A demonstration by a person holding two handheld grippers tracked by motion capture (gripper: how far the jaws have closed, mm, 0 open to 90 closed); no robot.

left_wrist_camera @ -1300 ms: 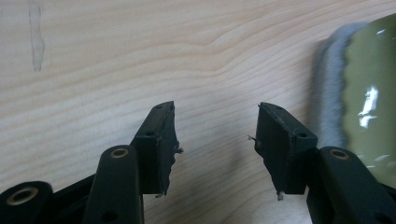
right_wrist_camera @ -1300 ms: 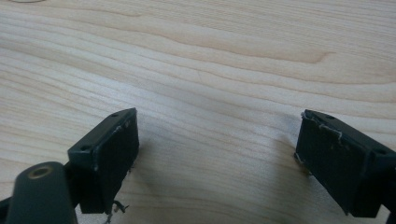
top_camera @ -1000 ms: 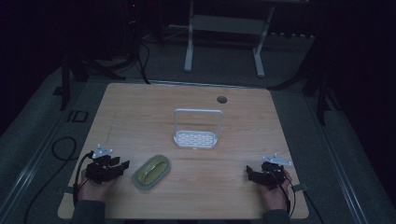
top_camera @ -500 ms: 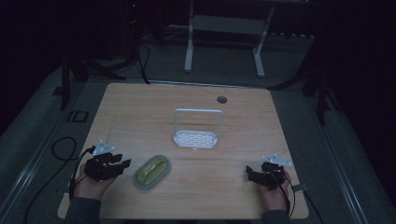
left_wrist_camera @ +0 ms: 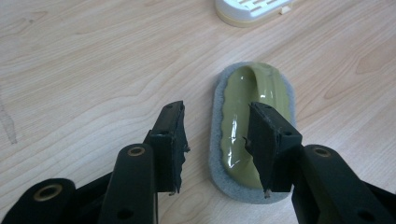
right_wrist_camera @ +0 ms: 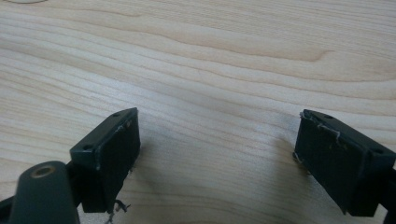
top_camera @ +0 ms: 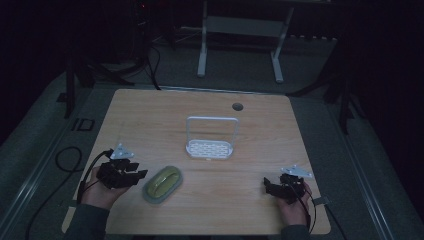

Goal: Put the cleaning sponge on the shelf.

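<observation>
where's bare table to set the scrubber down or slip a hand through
Widest free patch: the wood between the green scrubber and the right gripper, in front of the white rack. The back strip between the rack and the round hole is bare too, as are both side margins beside the rack. Tightest spot: the left gripper close beside the scrubber.

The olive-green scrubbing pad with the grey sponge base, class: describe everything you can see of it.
The oval scrubbing pad with an olive-green glossy plastic top and grey sponge base lies flat on the light wooden table, near its front edge, in front of the white slotted rack with an upright handle and apart from it. A raised ridge grip runs along the top, with wavy edges. The sponge shows as a rim all round. The left gripper hovers above with jaws apart, not touching it.
</observation>
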